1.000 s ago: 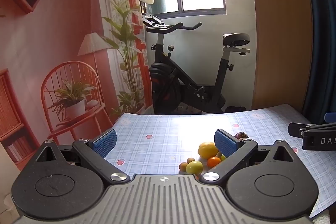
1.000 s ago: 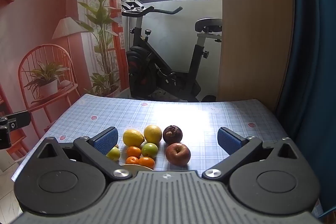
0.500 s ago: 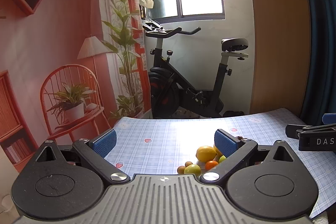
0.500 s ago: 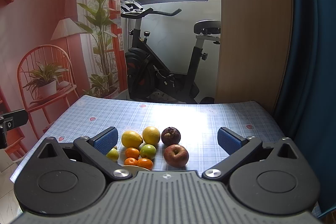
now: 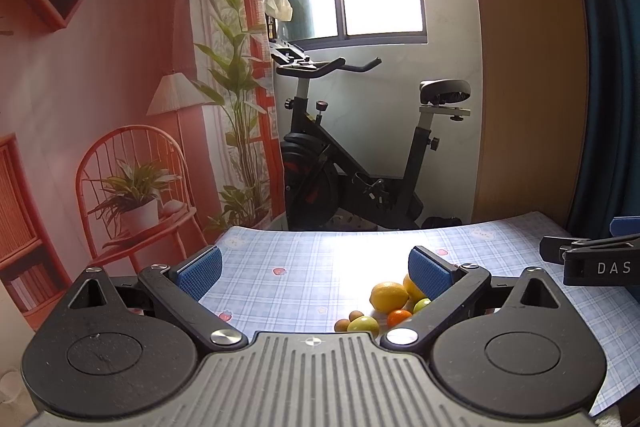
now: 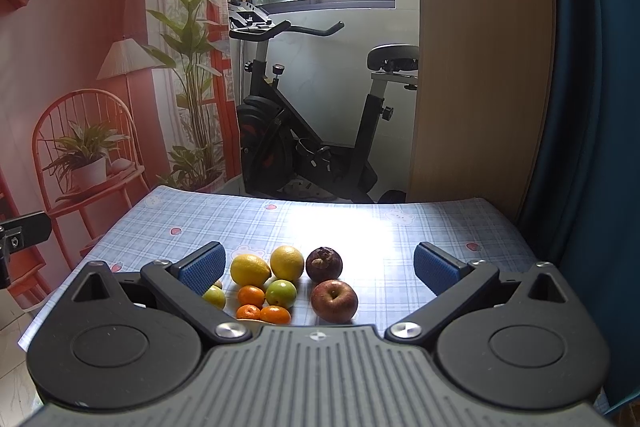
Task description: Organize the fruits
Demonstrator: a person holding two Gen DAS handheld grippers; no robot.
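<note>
A cluster of fruit lies on the blue checked tablecloth (image 6: 360, 227). In the right wrist view I see two lemons (image 6: 250, 269), a dark mangosteen (image 6: 324, 263), a red apple (image 6: 334, 300), a green fruit (image 6: 281, 293) and small oranges (image 6: 251, 295). My right gripper (image 6: 318, 267) is open and empty, above and behind the fruit. My left gripper (image 5: 314, 271) is open and empty, left of the cluster; a lemon (image 5: 389, 297) shows beside its right finger. The right gripper also shows at the right edge of the left wrist view (image 5: 592, 261).
An exercise bike (image 6: 304, 131) stands behind the table's far edge. A wooden panel (image 6: 480, 67) and a dark blue curtain (image 6: 592, 107) are at the right. A pale rim (image 6: 250, 321) peeks out under the right gripper's body.
Both cameras have tilted or drawn back a little, so the fruit sits lower in both views. Both grippers stay open.
</note>
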